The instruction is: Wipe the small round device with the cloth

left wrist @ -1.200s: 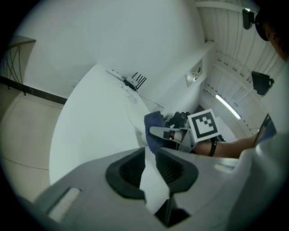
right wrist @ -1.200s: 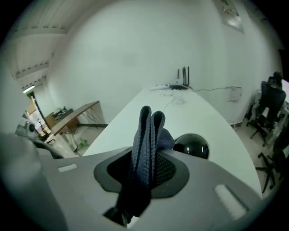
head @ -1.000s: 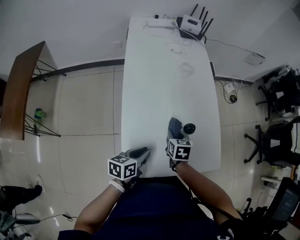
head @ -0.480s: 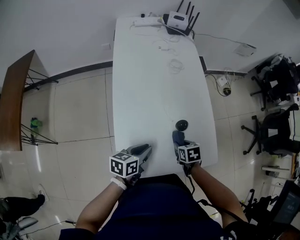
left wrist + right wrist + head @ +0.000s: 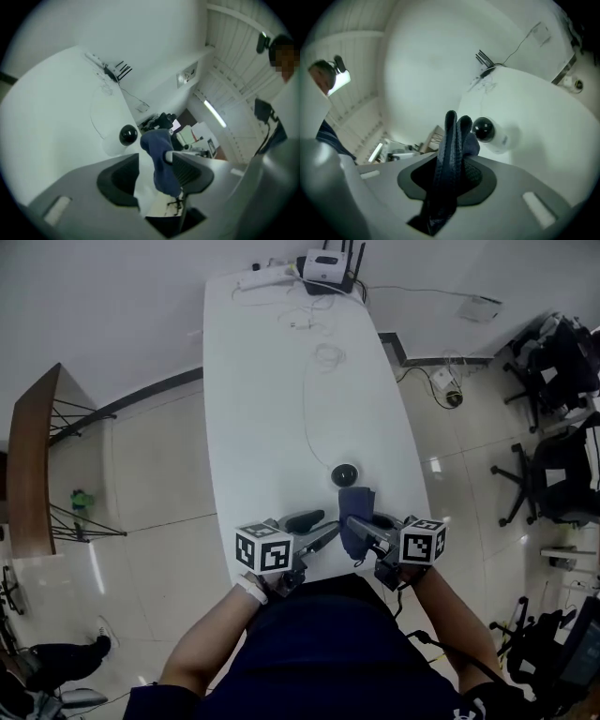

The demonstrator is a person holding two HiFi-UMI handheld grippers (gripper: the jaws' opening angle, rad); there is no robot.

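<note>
The small round device [image 5: 345,473], white with a black dome, sits on the white table [image 5: 272,409] near its front end. Just in front of it hangs the dark blue cloth [image 5: 356,507], and my right gripper [image 5: 364,527] is shut on its lower part. The right gripper view shows the cloth [image 5: 450,154] bunched upright between the pads, with the device [image 5: 483,129] just beyond. My left gripper [image 5: 323,532] points at the cloth from the left. Its jaws are opening, and in the left gripper view the cloth [image 5: 158,157] hangs between them without being pressed. The device [image 5: 128,134] lies past it.
A router [image 5: 328,266] and a power strip [image 5: 258,279] stand at the table's far end, and a thin white cable [image 5: 314,381] runs down from them to the device. Office chairs [image 5: 562,465] stand to the right. A wooden shelf [image 5: 33,456] is on the left.
The right gripper has drawn back from the device with the cloth and turned leftward. The left gripper has moved right towards the cloth, and its jaws have spread apart.
</note>
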